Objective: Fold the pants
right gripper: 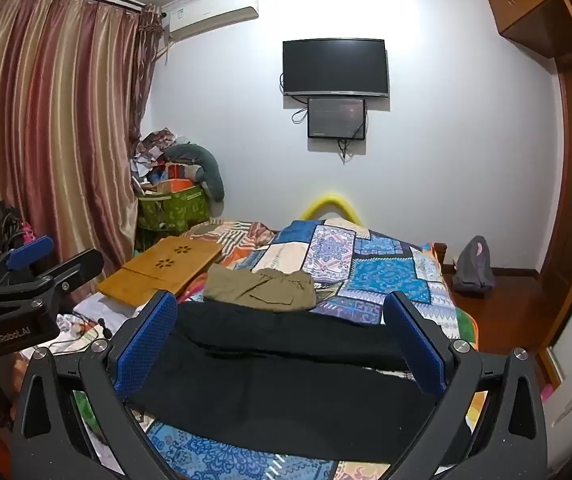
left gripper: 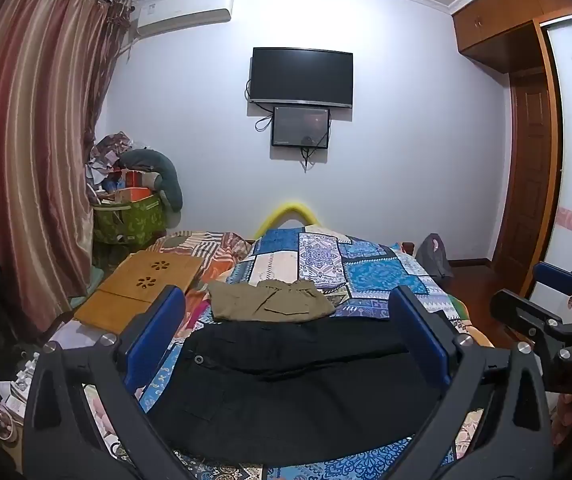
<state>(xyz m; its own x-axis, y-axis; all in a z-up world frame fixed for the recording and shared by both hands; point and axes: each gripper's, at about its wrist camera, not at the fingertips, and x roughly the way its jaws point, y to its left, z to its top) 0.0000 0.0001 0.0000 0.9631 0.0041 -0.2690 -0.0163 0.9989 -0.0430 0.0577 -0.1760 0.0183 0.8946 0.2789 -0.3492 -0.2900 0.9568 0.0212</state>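
Below both wide-open hand-held grippers, left (left gripper: 286,320) and right (right gripper: 282,324), black pants (left gripper: 286,392) lie spread, ungripped.

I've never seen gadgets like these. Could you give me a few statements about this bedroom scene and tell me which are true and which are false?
1. The black pants lie spread on the bed. True.
2. The left hand-held gripper is clamped on the black pants. False: its jaws stand wide open above the cloth, holding nothing.
3. A folded khaki garment lies beyond the black pants. True.
4. The television on the wall shows a bright picture. False: its screen is dark.
5. The right hand-held gripper is open. True.
6. The wooden tray rests on top of the khaki garment. False: it sits to the garment's left, apart from it.
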